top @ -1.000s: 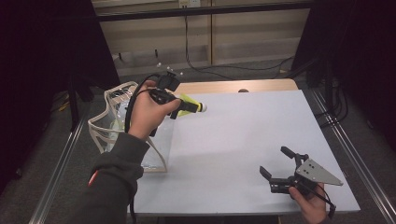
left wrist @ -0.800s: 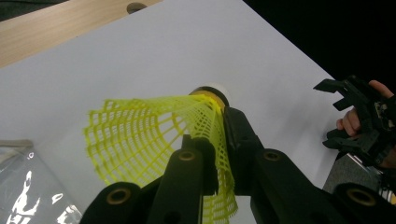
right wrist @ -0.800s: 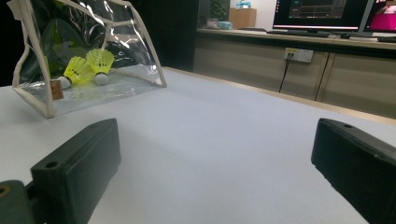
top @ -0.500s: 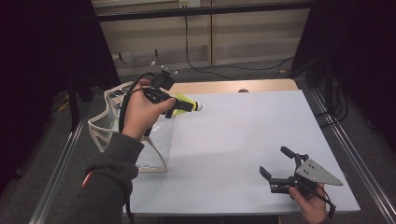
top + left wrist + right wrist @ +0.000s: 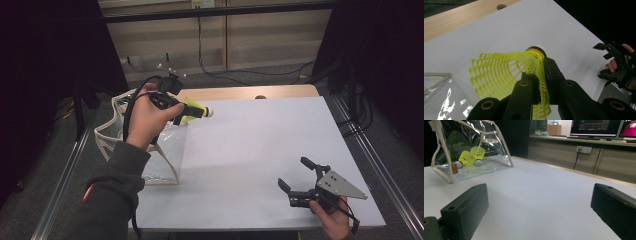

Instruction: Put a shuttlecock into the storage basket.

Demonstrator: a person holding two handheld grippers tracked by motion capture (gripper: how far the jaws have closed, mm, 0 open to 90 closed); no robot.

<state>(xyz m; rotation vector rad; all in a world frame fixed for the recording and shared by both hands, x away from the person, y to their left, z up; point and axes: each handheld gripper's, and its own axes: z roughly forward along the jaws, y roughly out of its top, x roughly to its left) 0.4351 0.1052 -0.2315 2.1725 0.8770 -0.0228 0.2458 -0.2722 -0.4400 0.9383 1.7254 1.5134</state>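
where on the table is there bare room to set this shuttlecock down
The white table top is bare from the clear bag at its left edge across to the right gripper near the front right corner. It is crowded only by the bag, where the left gripper holds the yellow shuttlecock.

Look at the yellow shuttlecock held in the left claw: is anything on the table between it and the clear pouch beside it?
Nothing visible: the left claw holds the shuttlecock just above the clear pouch.
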